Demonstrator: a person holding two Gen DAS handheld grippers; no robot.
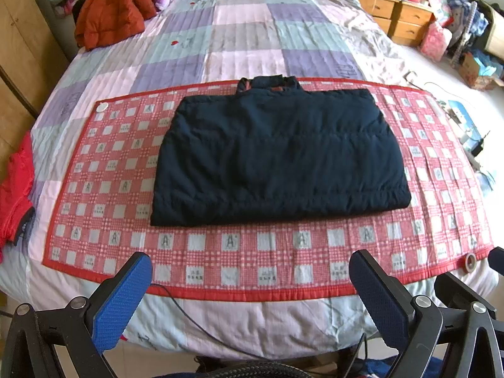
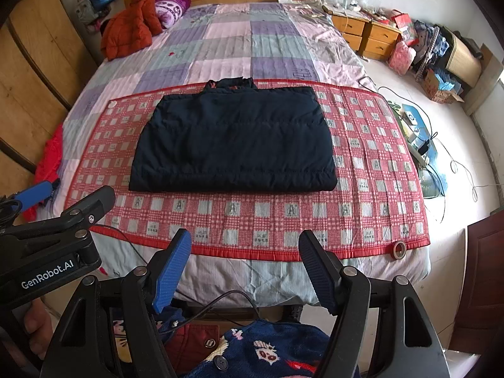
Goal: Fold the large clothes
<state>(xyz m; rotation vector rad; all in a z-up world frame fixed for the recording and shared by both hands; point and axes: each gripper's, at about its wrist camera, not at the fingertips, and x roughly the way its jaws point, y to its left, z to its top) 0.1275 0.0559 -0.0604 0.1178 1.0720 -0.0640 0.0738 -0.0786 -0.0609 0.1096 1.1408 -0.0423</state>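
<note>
Two grippers hang low over the near edge of the bed [image 1: 258, 321], and neither one holds anything. The left gripper [image 1: 252, 296] has its blue fingers [image 1: 123, 299] spread wide apart, with only the bed cover showing between them. The right gripper [image 2: 244, 267] has its fingers wide too, and nothing sits in the gap. A dark blue puffy jacket [image 1: 277, 154] lies flat in the middle of a red checked mat [image 1: 220, 252] on the bed. It looks already folded into a neat, thick block, with its sleeves tucked away and its collar [image 1: 271, 83] poking out at the far side. Both grippers are well apart from it, on the near side. My guess is that the folding of this jacket is nearly done or done. If one more fold is wanted, both grippers would need to reach forward, pinch the two near corners, and lift that edge over toward the collar. The jacket is puffy, so it may spring back open. An orange coat [image 1: 110, 12] waits near the pillows, far from the grippers, and a roll of tape [image 2: 399, 249] sits on the mat's near right corner.
</note>
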